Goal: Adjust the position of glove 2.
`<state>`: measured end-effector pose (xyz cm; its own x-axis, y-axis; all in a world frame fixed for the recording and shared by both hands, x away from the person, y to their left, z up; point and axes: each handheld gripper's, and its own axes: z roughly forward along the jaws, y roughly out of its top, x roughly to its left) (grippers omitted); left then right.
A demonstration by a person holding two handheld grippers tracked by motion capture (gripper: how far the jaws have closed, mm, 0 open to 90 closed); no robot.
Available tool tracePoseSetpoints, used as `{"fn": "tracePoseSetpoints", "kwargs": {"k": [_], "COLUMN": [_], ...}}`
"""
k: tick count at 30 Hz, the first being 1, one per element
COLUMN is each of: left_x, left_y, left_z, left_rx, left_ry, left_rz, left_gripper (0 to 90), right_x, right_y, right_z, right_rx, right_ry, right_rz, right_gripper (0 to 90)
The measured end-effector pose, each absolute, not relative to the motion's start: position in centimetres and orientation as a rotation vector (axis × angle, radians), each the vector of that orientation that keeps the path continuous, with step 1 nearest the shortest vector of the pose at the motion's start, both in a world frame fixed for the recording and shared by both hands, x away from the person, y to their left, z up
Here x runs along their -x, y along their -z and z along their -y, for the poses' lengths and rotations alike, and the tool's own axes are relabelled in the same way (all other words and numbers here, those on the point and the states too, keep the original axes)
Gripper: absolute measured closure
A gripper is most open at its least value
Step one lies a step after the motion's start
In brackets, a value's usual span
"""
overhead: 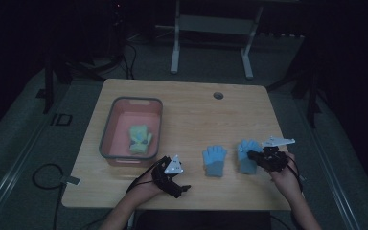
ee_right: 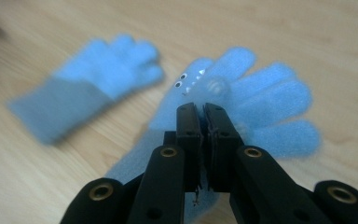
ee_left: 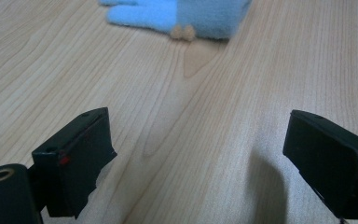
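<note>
We are looking down on a pale wooden table in a dim room. At the lower right of the high view, our right gripper is sitting over a fuzzy light-blue knitted glove with a small face on it; in the right gripper view its black jaws are pinching together on the fabric at the middle of that glove, fingers spreading toward the upper right. A second light-blue glove with a grey-blue cuff is lying flat just to the left of it, apart. At lower centre, our left gripper is resting low over bare wood, jaws standing wide with nothing between them. At left centre, a grey-rimmed pink plastic tub is holding a pale green glove.
</note>
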<state>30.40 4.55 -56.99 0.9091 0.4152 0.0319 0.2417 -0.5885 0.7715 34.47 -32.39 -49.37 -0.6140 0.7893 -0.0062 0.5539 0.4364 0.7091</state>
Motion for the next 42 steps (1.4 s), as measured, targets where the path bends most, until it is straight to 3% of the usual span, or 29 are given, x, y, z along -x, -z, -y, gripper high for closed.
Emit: {"fn": "tracePoseSetpoints", "kwargs": {"k": [7, 15, 26, 42], "left_x": [-30.4, -30.4, -30.2, -30.3], "left_y": [57.0, 56.8, 56.6, 56.6], "left_z": [-4.6, -4.7, -4.8, -4.8], "left_rx": [-2.218, -2.208, -2.203, -2.200], "left_ry": [-0.266, -0.270, -0.274, -0.269], "left_rz": [-0.470, -0.470, -0.467, -0.481], "left_gripper": [8.4, 8.4, 8.4, 8.4], "right_x": [-33.6, -33.3, -33.5, -34.5], "right_y": [45.9, 44.8, 46.2, 50.8], "right_z": [30.3, 27.0, 23.2, 22.7], "right_rx": [-1.071, -0.989, -0.991, -1.092], "right_ry": [-1.077, -1.163, -1.186, -1.126], "right_rz": [-2.346, -2.381, -2.431, -2.523], "right_gripper": [85.7, 85.7, 85.6, 85.3]}}
